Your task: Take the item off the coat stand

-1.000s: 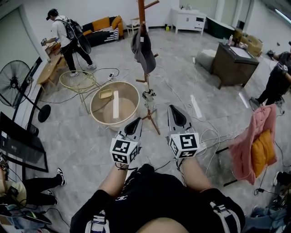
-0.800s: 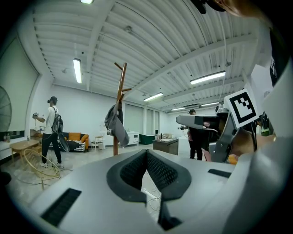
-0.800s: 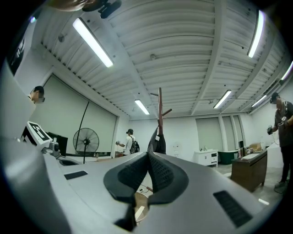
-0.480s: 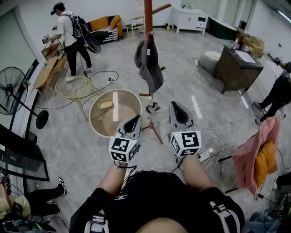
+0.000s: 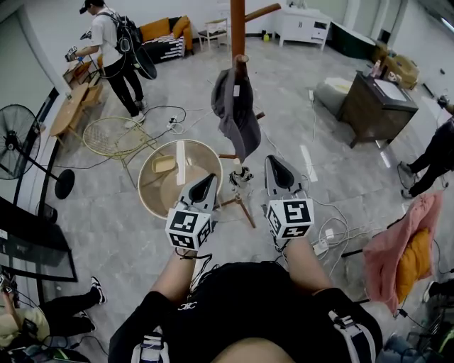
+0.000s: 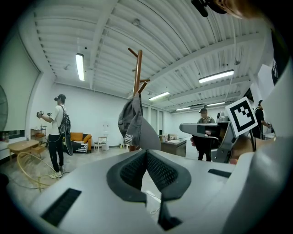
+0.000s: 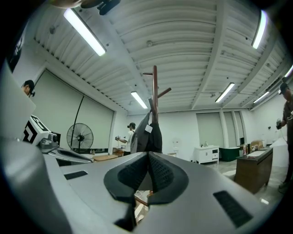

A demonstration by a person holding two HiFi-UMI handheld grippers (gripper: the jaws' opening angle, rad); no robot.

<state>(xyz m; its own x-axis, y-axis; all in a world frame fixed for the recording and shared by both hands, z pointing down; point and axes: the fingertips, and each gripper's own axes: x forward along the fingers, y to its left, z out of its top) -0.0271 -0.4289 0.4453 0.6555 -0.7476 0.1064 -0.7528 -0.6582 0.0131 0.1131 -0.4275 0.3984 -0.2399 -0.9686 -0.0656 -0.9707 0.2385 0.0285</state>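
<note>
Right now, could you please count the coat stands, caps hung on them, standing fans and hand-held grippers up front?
Coat stand: 1
Cap hung on it: 1
Standing fan: 1
Grippers: 2, left gripper and right gripper
Total: 5

The head camera looked steeply down over the person [image 5: 245,312], the coat stand [image 5: 237,14] close ahead. Cameras on the left gripper [image 5: 206,180] and right gripper [image 5: 275,163] faced forward and upward from low down (much ceiling [image 6: 151,32]), and all three views shared the hanging cap [image 5: 234,113].
</note>
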